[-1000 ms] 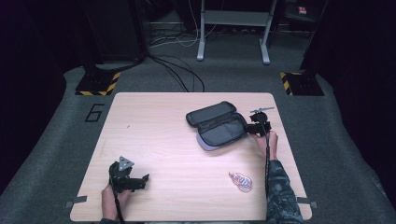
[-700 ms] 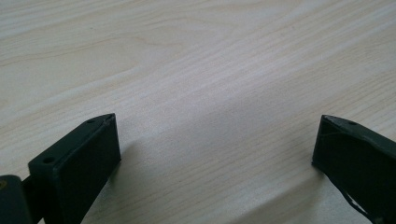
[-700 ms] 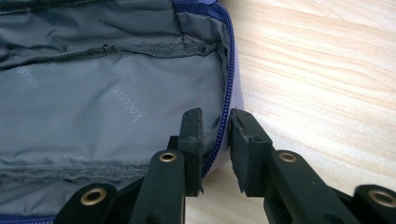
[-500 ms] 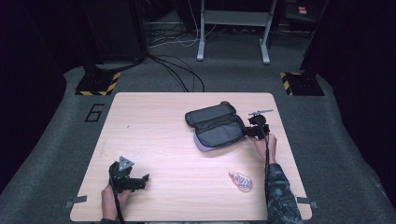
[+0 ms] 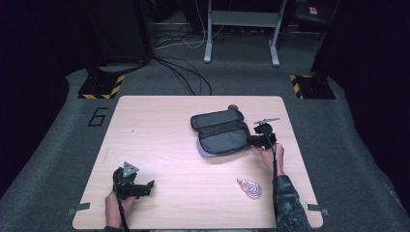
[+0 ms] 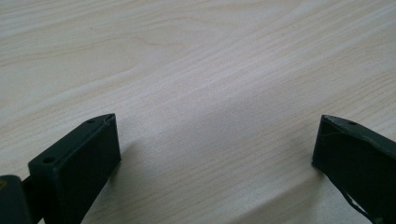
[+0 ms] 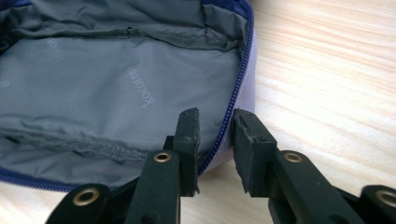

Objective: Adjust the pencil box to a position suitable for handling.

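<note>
Loads of bare table (image 5: 159,135) was left open on the left. The right side was crowded by the open pouch (image 5: 222,137) and a small patterned item (image 5: 249,187).

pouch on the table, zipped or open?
Open. The pouch has its lid flipped back, and the right gripper view shows bare grey lining inside the unzipped zipper.

Looks like a lab or recording studio set up for data capture. Pale wooden table (image 5: 159,145) standing alone on grey carpet (image 5: 58,159), ringed by black curtains (image 5: 29,53) along both sides. Black-and-yellow hazard-striped stand bases (image 5: 100,87) at the table's far corners, loose black cables (image 5: 186,77) trailing over the floor, a metal frame's white legs (image 5: 209,34) behind, and a large numeral 6 (image 5: 98,116) marked on the carpet.
</note>
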{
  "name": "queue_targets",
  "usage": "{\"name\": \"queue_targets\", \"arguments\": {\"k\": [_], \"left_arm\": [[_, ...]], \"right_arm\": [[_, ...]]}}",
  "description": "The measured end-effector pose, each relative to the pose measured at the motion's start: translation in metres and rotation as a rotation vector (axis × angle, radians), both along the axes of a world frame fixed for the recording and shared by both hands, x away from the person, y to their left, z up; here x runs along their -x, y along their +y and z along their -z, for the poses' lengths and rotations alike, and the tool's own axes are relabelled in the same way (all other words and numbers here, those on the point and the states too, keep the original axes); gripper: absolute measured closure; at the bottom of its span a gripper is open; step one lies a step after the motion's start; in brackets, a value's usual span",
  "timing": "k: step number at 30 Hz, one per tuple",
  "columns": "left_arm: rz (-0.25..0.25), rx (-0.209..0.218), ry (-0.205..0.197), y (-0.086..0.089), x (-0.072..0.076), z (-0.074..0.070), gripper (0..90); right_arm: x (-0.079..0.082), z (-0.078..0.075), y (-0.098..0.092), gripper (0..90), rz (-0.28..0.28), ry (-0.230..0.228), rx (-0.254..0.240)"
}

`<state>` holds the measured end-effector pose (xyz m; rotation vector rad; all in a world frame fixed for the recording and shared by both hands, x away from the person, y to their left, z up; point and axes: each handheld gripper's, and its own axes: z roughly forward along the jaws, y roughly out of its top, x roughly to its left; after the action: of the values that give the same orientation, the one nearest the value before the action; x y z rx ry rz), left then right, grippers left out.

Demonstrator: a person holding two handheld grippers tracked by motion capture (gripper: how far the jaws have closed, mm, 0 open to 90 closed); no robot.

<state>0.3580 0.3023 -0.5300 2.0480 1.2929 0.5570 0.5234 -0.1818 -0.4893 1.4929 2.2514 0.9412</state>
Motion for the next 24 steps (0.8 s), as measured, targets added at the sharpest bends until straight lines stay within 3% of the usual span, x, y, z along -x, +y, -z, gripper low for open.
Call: {"name": "queue_targets", "arguments": {"k": [7, 24], "left_arm": [[0.0, 0.0, 0.0, 0.0, 0.0, 0.0, 0.8], [0.0, 0.0, 0.0, 0.0, 0.0, 0.0, 0.8]], "right_arm": [[0.011, -0.001, 0.012, 70.2, -0.03, -0.004, 0.023], [0.032, 0.0, 0.033, 68.7, -0.082, -0.007, 0.023]]}}
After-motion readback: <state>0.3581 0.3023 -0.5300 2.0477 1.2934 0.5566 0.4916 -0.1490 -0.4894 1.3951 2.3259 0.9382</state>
